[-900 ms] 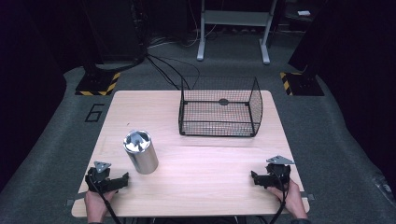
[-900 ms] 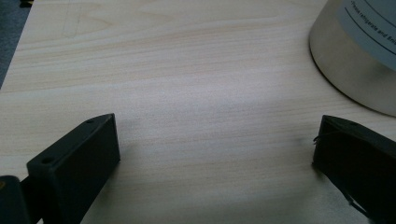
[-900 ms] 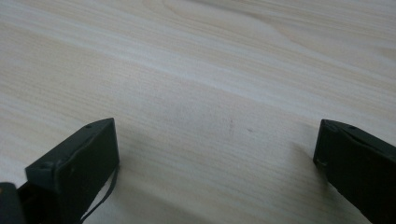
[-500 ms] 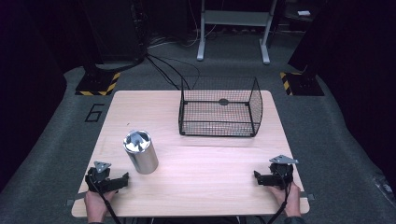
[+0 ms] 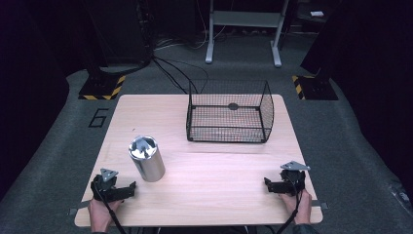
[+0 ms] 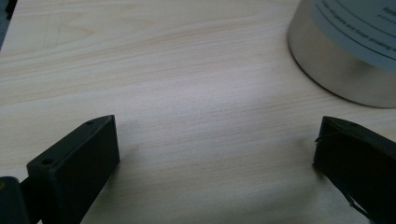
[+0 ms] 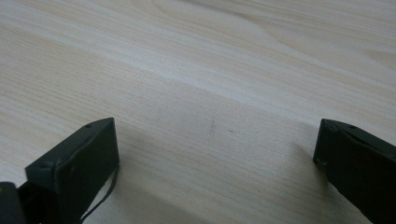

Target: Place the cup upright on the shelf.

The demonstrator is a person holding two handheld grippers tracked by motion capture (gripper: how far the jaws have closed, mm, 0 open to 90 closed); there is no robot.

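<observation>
- So, on the left, my left claw (image 5: 127, 190) is lying at the table's (image 5: 214, 180) near edge exactly where it was, jaws spread wide and gripping nothing, tips pointing inward.
- The steel canister (image 5: 146, 159) is standing upright just beside it, unmoved and untouched; no grasp is starting yet.
- Farther back, the wire basket (image 5: 229, 117) is waiting, well apart.
- On the right, my right claw (image 5: 271, 185) is drifting slightly outward, wide open, empty, hand low.

Metal can (image 6: 345, 51) cut off by the frame's top and right edges, its label print blurred, unreadable
</observation>
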